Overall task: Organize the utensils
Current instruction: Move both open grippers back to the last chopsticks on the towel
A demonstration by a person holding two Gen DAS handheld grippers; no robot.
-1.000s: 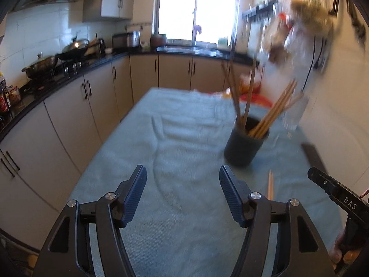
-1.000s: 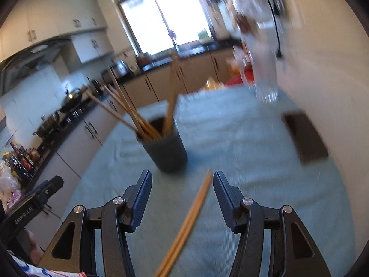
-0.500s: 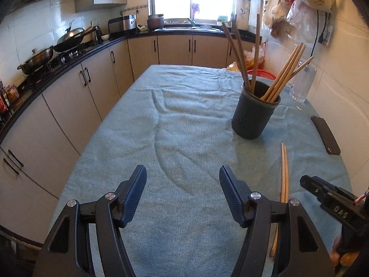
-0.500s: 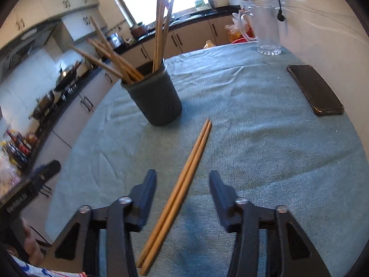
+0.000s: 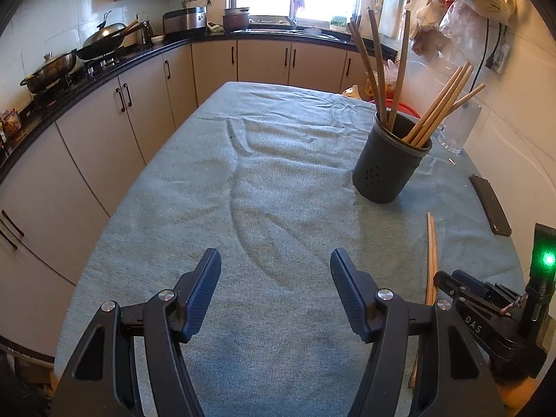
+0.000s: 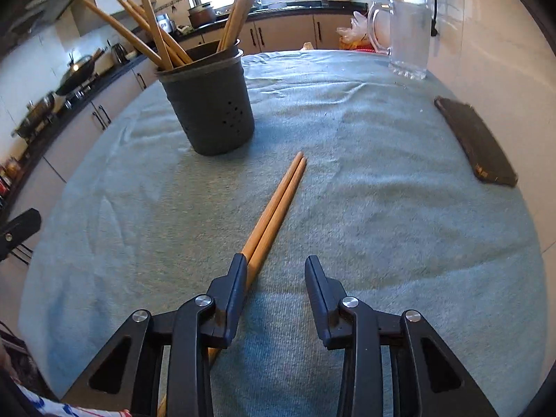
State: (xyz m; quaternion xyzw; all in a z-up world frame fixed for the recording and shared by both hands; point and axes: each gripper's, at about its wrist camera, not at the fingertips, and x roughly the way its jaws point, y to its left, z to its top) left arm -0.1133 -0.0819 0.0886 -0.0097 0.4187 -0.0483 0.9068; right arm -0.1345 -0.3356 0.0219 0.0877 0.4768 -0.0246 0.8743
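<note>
Right gripper [image 6: 276,271] jaws just closing around the chopstick pair [image 6: 278,205], not yet pinching; pair lies flat on cloth, near-right of holder [image 6: 212,104]. Light, stiff, smooth: likely to roll, so grip mid-shaft. Left gripper [image 5: 276,278] open, empty.

Surface [image 6: 382,208] covered in matt, rough-napped teal cloth. Chopsticks [image 6: 278,205] are smooth wood with a slight sheen; holder [image 6: 212,111] is matt dark plastic, perforated. Jug [image 6: 410,38] is clear glass; right tool [image 6: 276,271] matt black plastic with bright metal pins.
</note>
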